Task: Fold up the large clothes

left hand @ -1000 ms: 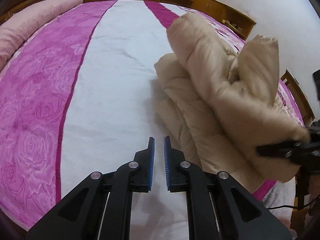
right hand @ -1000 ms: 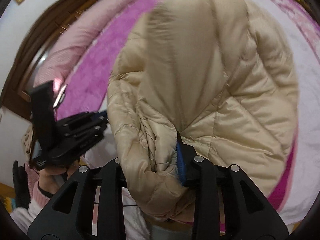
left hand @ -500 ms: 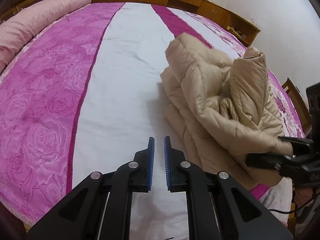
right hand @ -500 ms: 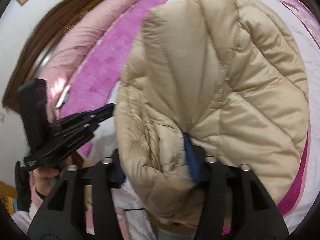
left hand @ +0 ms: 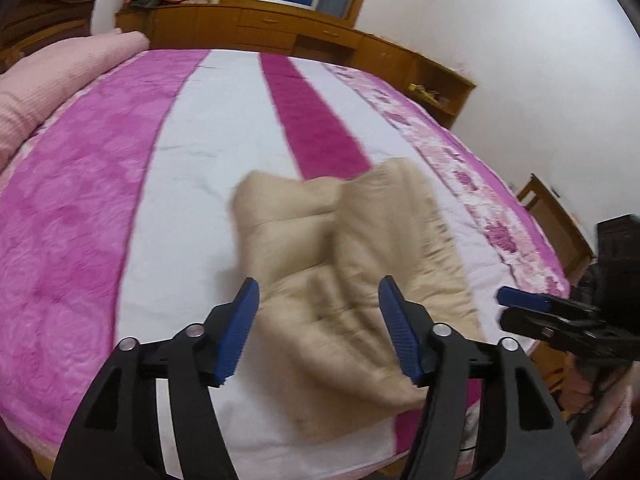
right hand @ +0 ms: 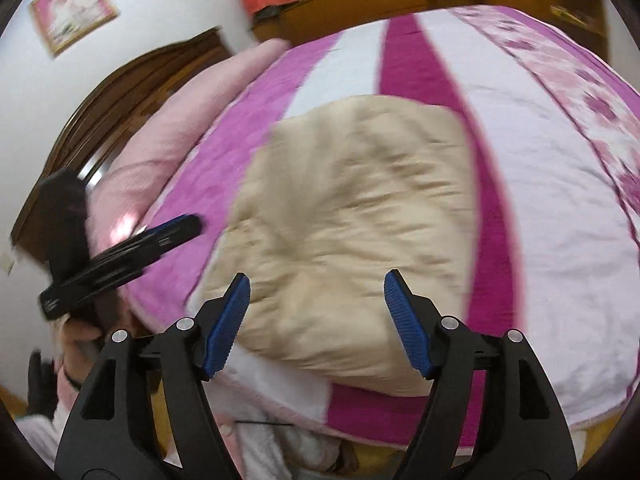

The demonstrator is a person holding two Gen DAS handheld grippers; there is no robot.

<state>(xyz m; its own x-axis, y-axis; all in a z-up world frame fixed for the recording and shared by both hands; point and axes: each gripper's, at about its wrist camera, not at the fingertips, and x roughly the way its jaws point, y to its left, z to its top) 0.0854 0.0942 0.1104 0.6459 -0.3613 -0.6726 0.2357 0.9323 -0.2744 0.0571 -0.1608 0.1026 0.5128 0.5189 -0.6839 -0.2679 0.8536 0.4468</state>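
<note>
The coat (left hand: 344,280) lies bundled on the bed (left hand: 100,208), centre of both frames, its long axis running up-frame. Both tools have just been opening, released and empty: left tool (left hand: 318,328), right tool (right hand: 316,322), each just short of its near edge.

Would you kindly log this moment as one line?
left gripper: just opened, empty | right gripper: just opened, empty | beige jacket: folded, released on bed
</note>
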